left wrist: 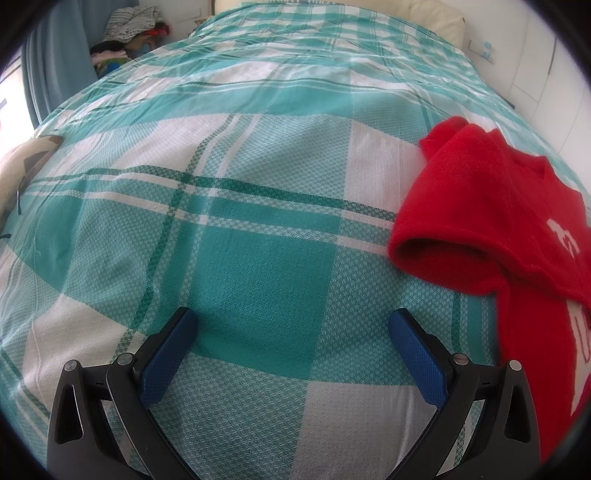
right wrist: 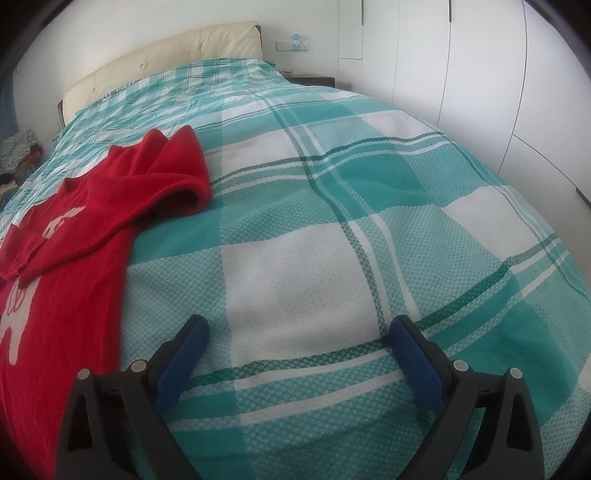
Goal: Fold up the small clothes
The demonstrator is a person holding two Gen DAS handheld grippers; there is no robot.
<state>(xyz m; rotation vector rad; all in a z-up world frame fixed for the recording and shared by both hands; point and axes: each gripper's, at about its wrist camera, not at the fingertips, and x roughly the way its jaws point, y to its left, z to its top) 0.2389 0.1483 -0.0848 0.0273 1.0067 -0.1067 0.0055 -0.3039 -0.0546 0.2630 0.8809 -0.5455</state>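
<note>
A small red sweater with a white pattern lies on the green-and-white checked bedspread; one sleeve is folded in over its front. In the left wrist view it lies at the right edge, to the right of my left gripper, which stands open over bare bedspread with nothing between its blue pads. In the right wrist view the red sweater fills the left side with its other sleeve folded inward. My right gripper is to the right of it, wide open over the bedspread, holding nothing.
A cream padded headboard stands at the far end of the bed. White wardrobe doors run along the right side. A pile of clothes sits beyond the bed's far left corner, beside a blue curtain.
</note>
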